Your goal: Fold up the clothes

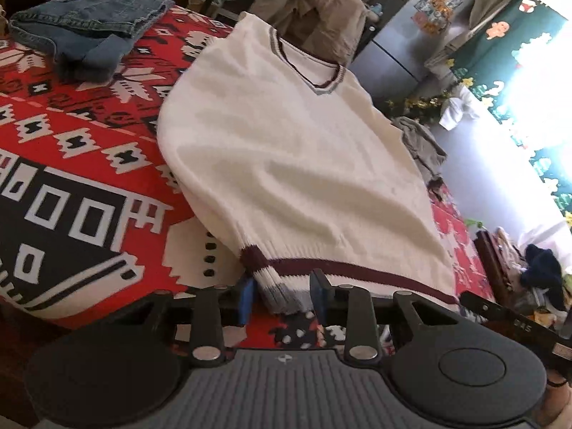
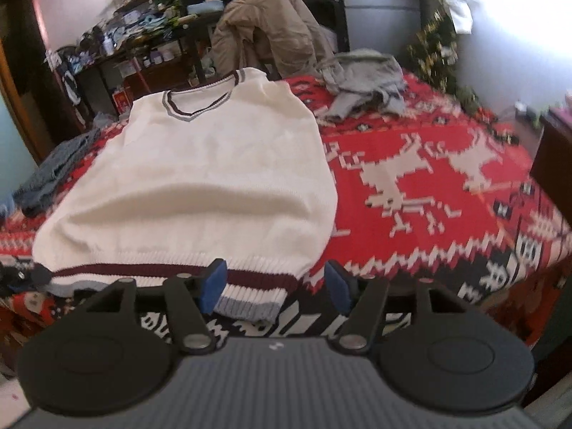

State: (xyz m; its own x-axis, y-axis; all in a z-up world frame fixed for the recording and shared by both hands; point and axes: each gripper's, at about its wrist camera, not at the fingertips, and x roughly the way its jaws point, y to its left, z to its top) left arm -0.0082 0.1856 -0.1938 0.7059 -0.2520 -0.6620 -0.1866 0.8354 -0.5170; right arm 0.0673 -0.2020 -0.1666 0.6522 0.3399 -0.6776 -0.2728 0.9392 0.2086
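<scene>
Left wrist view: our left gripper point(image 1: 282, 295) stood spread around the hem corner of the white sweater point(image 1: 286, 150); our right gripper point(image 2: 275, 287) gaped likewise around the opposite corner. Beyond, red blanket point(image 2: 429, 164) lay bare rightward, with folded jeans point(image 1: 89, 21) far left.

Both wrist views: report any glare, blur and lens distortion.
Left wrist view: window glare washes out the right side, the white sweater stays fairly sharp, and edges bow from the fisheye. Right wrist view: soft motion blur over the red patterned blanket.
</scene>
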